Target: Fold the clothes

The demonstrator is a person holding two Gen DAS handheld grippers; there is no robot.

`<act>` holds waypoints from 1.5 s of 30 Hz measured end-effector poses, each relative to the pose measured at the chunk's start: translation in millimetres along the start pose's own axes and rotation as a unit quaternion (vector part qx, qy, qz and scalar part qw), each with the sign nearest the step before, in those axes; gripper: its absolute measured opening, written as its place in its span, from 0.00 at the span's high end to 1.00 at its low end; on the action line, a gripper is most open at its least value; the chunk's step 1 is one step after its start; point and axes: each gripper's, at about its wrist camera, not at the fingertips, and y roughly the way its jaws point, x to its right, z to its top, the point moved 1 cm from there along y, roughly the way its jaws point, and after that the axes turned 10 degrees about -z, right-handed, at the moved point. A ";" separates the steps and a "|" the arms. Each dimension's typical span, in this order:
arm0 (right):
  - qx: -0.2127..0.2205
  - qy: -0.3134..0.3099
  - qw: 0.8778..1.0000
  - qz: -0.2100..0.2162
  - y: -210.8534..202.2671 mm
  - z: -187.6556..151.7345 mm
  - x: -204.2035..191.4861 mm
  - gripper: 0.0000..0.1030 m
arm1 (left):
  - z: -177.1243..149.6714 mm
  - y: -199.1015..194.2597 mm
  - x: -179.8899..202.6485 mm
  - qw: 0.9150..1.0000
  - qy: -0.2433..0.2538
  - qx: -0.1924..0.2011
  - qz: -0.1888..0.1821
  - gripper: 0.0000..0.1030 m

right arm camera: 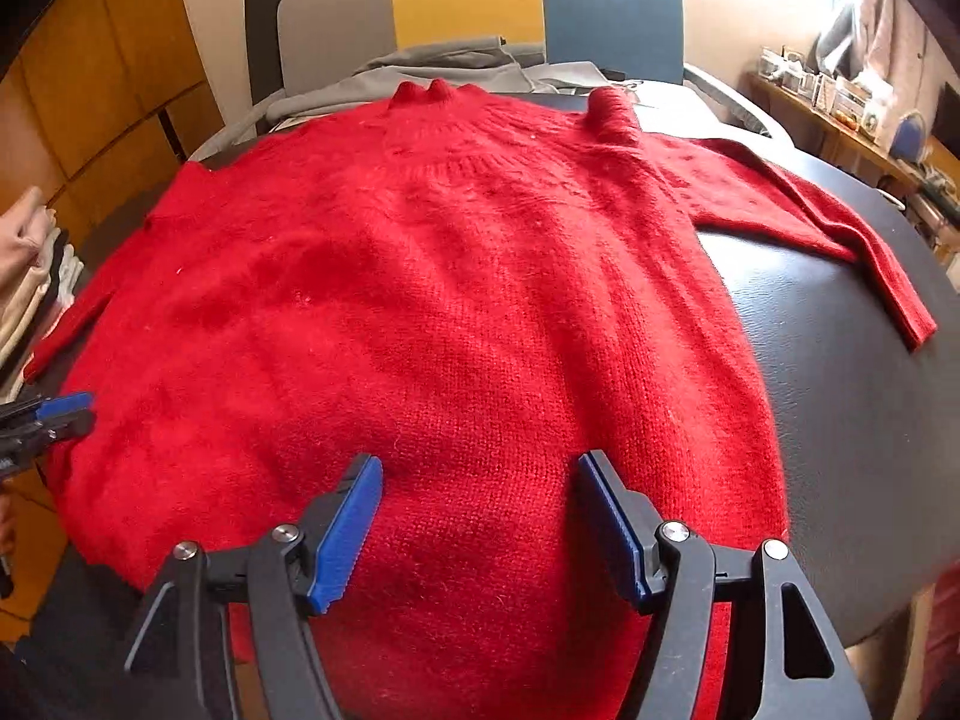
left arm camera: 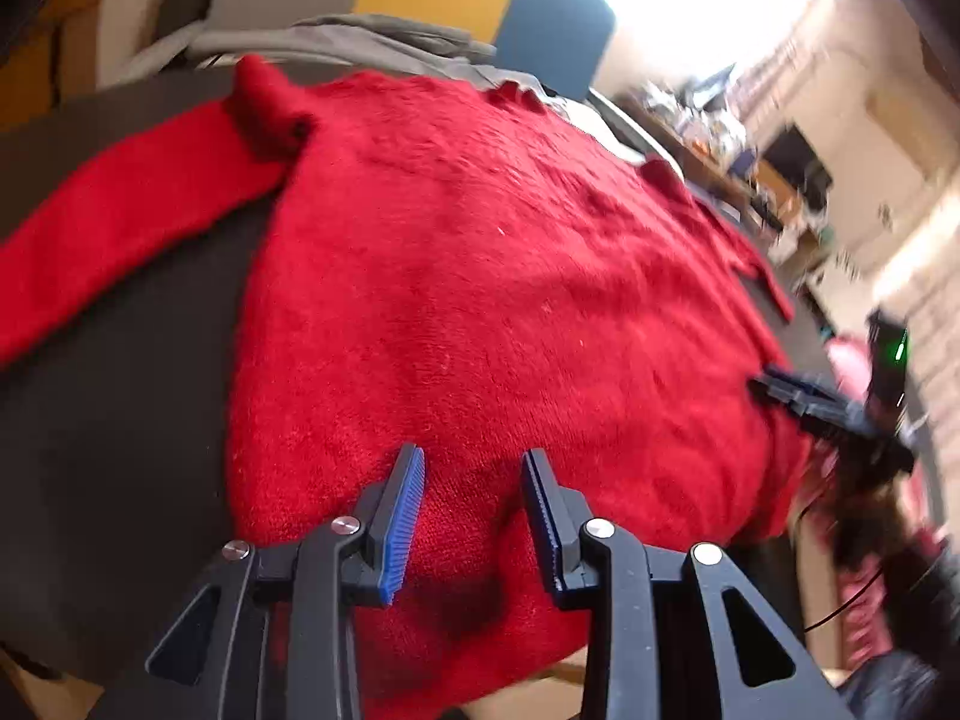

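Both grippers, left (left arm camera: 473, 471) and right (right arm camera: 480, 474), hover jaws-apart (empty) over the red sweater's (right arm camera: 420, 276) hem.

A dark round table (right arm camera: 840, 420) carries a red sweater (right arm camera: 420, 300) spread flat, with grey clothes (right arm camera: 456, 63) lying at its far edge.

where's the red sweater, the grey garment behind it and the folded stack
red sweater (right arm camera: 420, 276), right wrist view, chest
grey garment (right arm camera: 456, 63), right wrist view, top fold
folded stack (right arm camera: 42, 276), right wrist view, edges
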 end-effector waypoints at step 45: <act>0.012 -0.019 1.000 -0.017 19.8 17.6 -18.6 0.00 | 96.0 -230.2 -69.4 0.921 -0.093 0.338 0.170 0.91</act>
